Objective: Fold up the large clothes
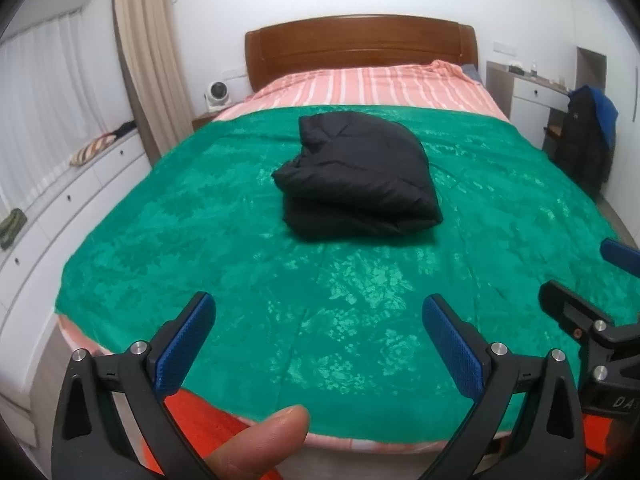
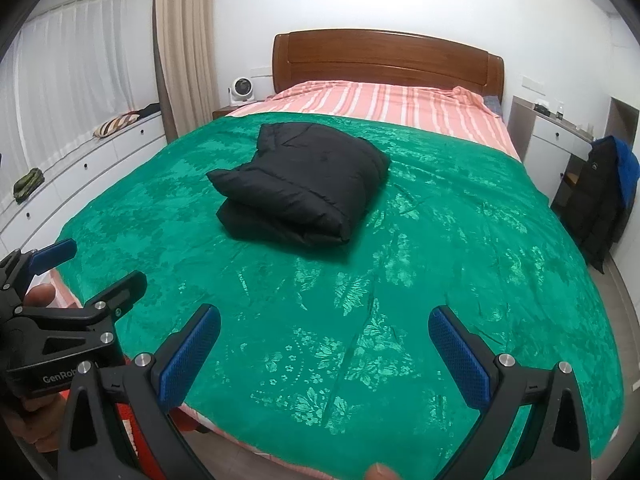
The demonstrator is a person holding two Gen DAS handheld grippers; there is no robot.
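Left wrist view: your left gripper (image 1: 318,334) hangs above the bed's near edge, fingers spread wide, empty. The black puffer jacket (image 1: 356,180) lies folded mid-bed on the green blanket (image 1: 200,240).

Right wrist view: your right gripper (image 2: 324,344) is likewise wide and empty. Folding looks finished; next, probably fetch another garment.

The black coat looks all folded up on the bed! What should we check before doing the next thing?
1. Black jacket folded into a compact bundle: ok, layers are stacked.
2. Bundle resting fully on the green blanket, away from the bed edges: ok.
3. Left gripper open and holding nothing: ok.
4. Right gripper open and holding nothing: ok.
5. Both grippers clear of the jacket: ok, they hover near the foot of the bed.
6. Sleeves tucked neatly inside the bundle: cannot tell, the inside is hidden.
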